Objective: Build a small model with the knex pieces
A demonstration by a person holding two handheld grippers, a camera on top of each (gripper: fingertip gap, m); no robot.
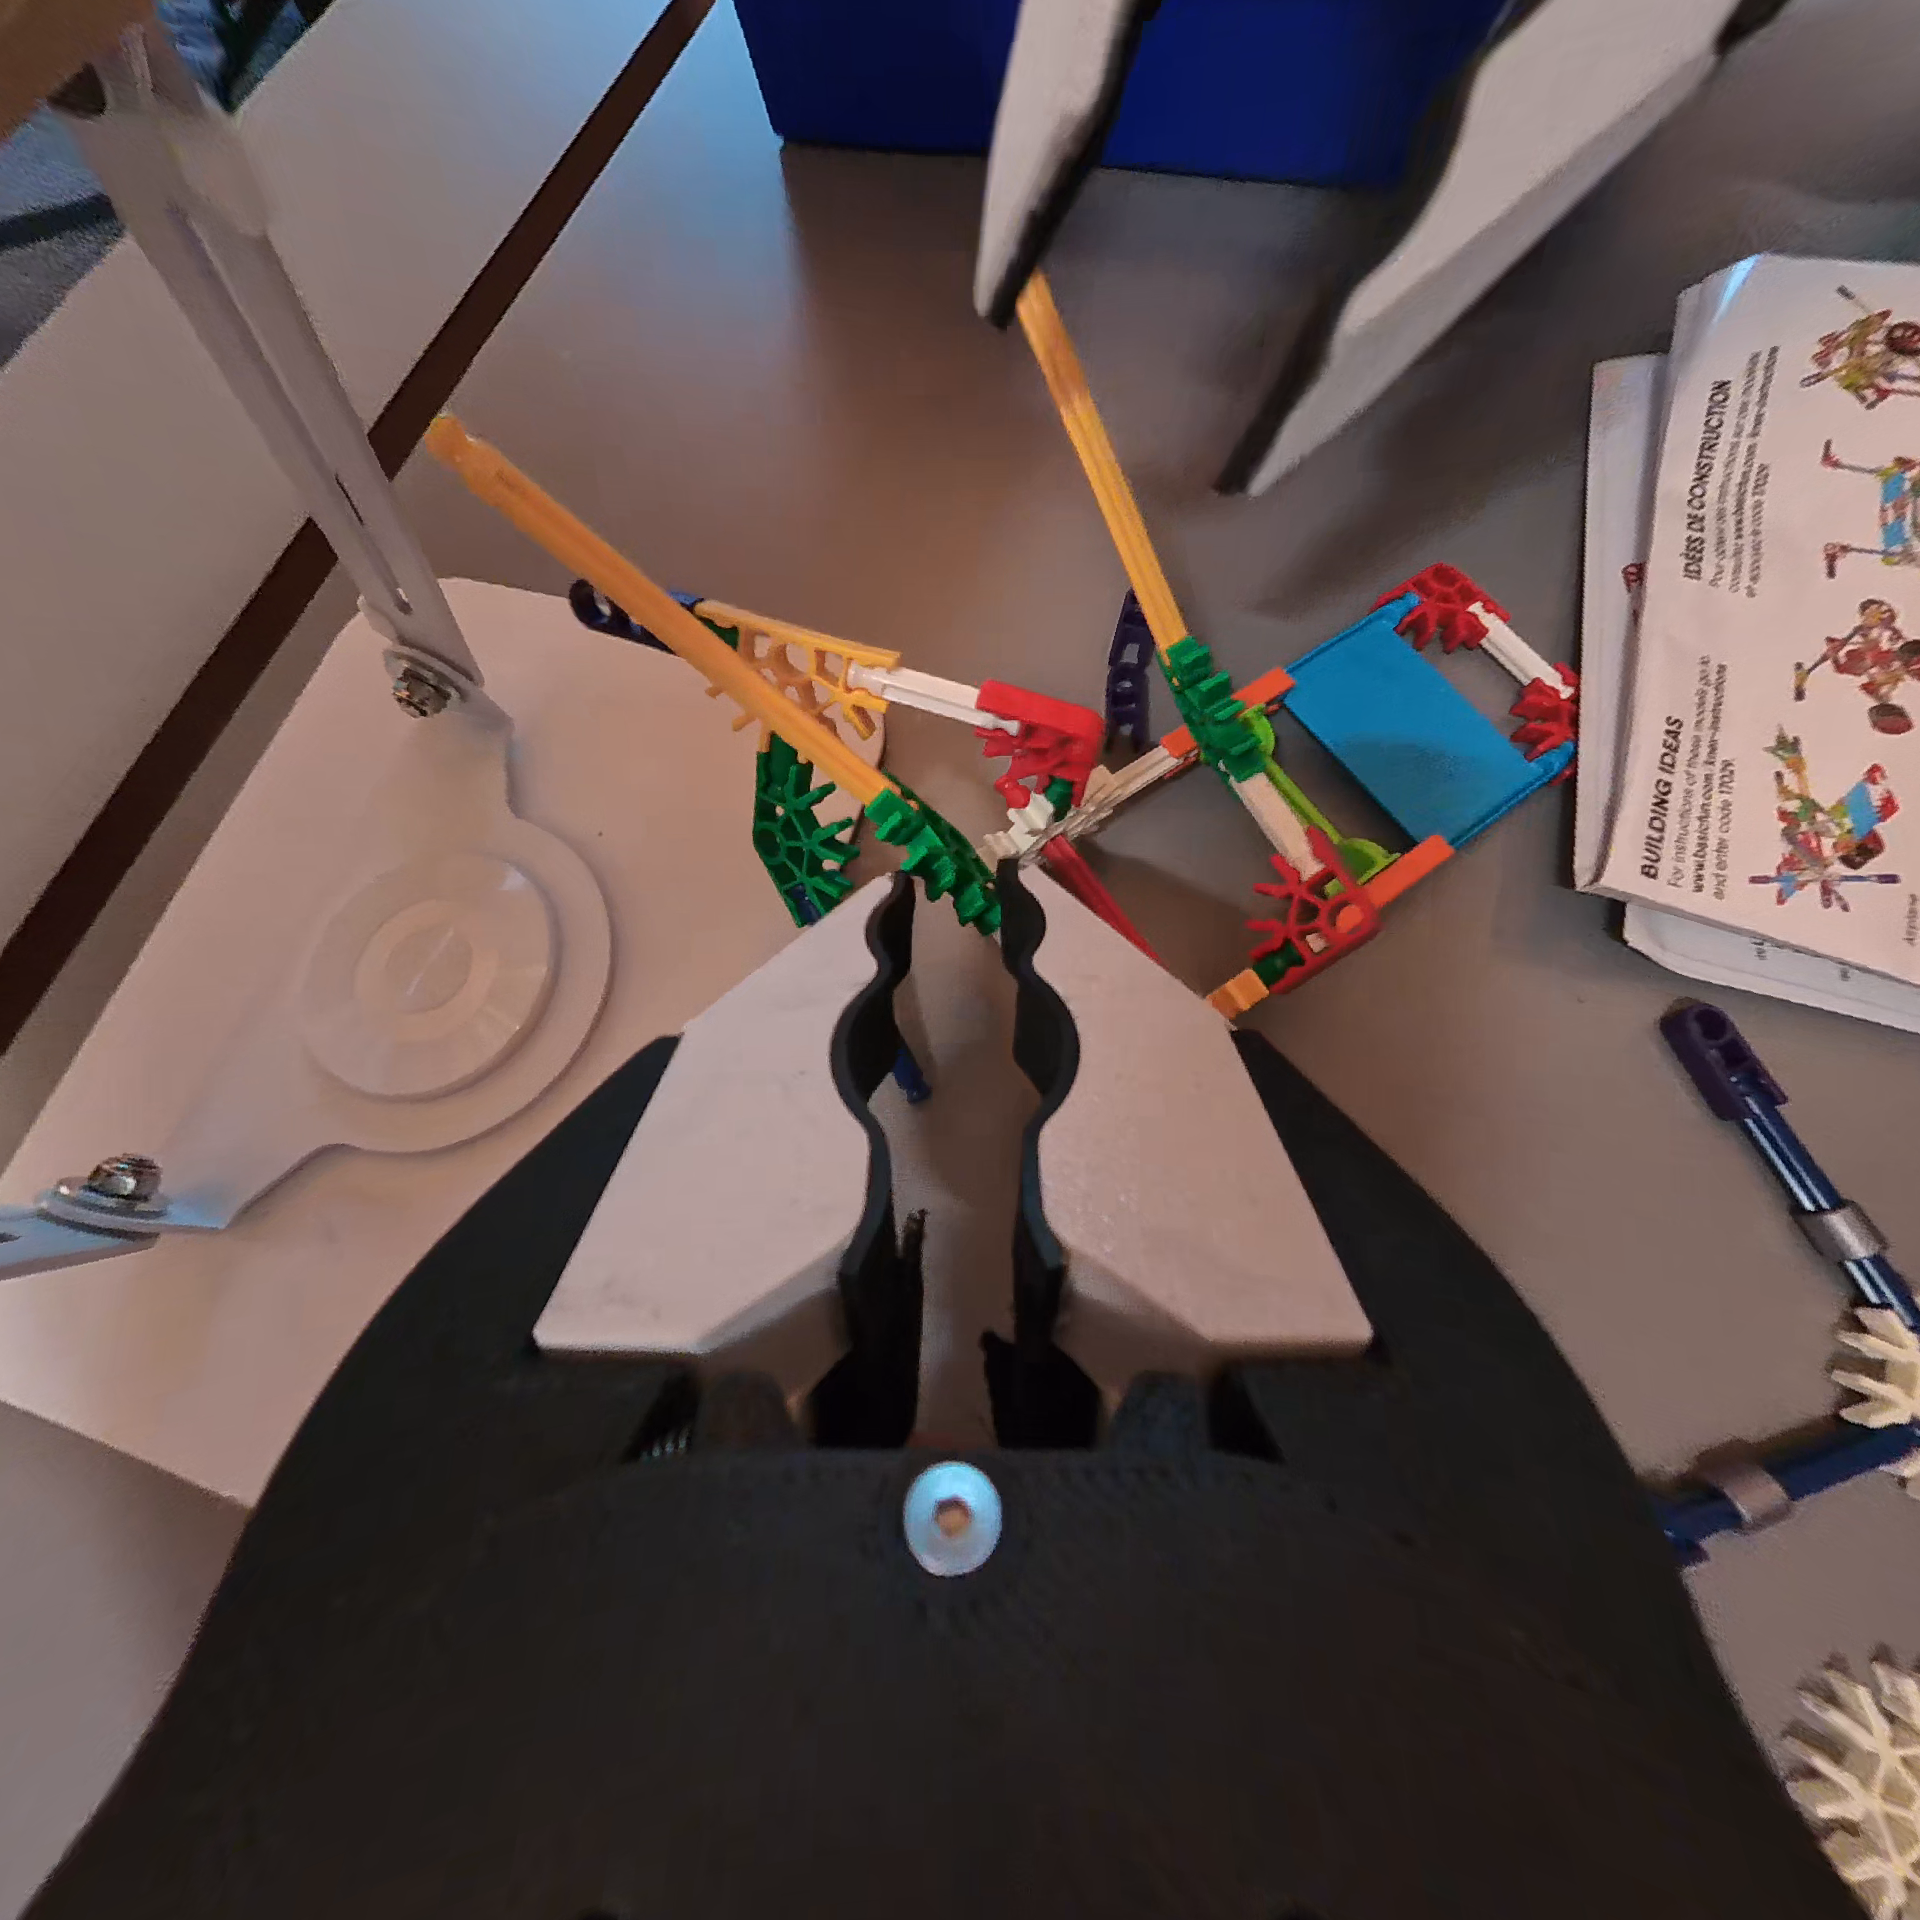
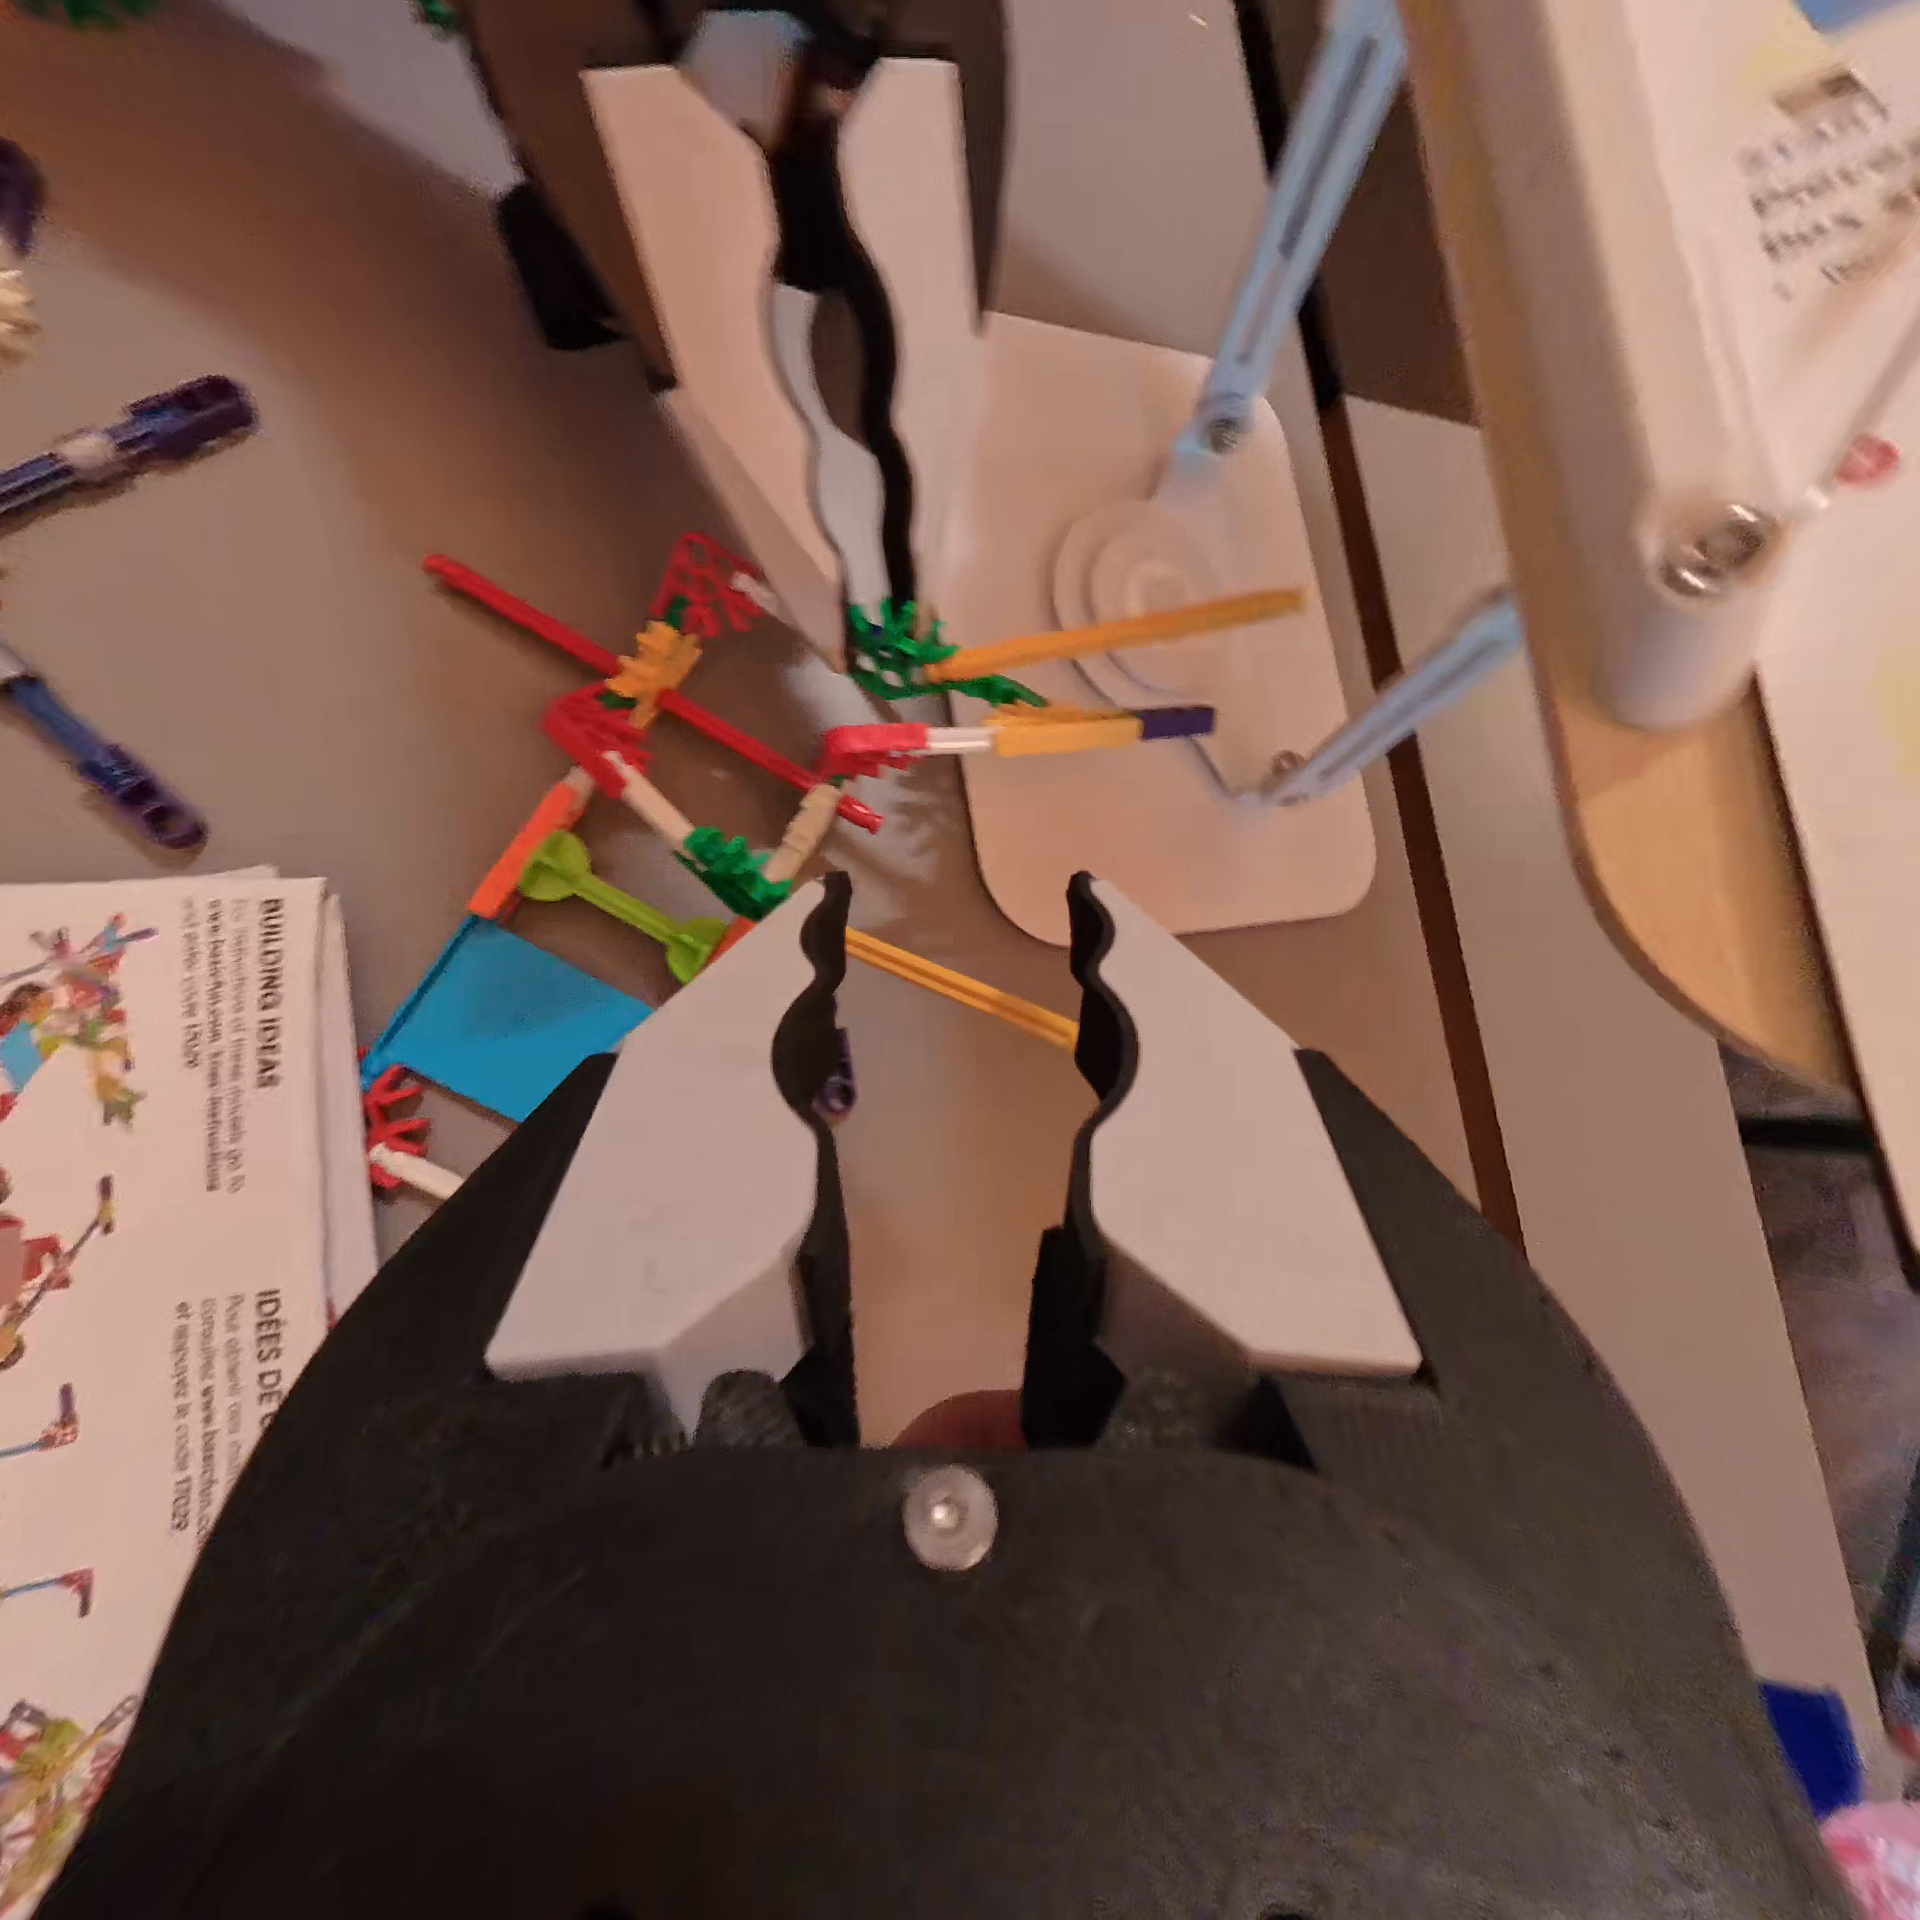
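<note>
One toy model (image 1: pixel 1226 769) on the table (image 1: pixel 831 343): two yellow rods, one blue panel (image 1: pixel 1413 727). Left gripper (image 1: pixel 956 883) pinches its green connector (image 1: pixel 935 847). Right gripper (image 2: pixel 956 894) gapes around one yellow rod (image 2: pixel 966 987). One booklet (image 1: pixel 1766 623) beside.

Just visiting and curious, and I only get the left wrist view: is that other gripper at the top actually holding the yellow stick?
Observer: No. In the right wrist view the right gripper has its jaws open. The yellow rod only crosses the gap between them, reaching one finger.
Visitor: And the red sliver beyond the green connector that my jaws pinch?
Observer: It looks like part of a long red rod that runs through a yellow connector in the model.
Visitor: Where do the metal struts lead?
Observer: Up to a white box fixed on a wooden board.
</note>
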